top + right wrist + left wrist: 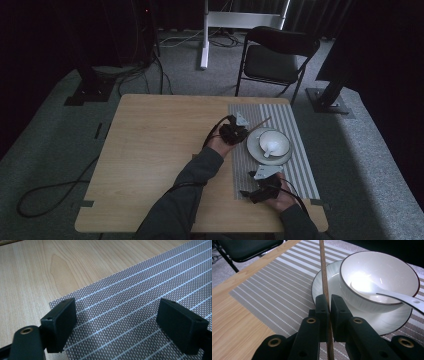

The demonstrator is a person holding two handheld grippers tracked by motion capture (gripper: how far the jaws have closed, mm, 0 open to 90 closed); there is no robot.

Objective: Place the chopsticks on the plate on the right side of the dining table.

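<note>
Left gripper [329, 305] pinches a chopstick [323, 272]; spoon [387, 293] at bowl's [384, 270] three o'clock; right gripper [116, 323] gapes over mat [140, 295]

A dim room with grey carpet [45, 135]. A black folding chair [274, 57] stands at one o'clock beyond the wooden table [150, 150]. Cables [55, 192] trail at nine o'clock.

A wooden table [155, 160] carries a striped placemat [295, 125] with 1 plate [256, 152] on it.
</note>
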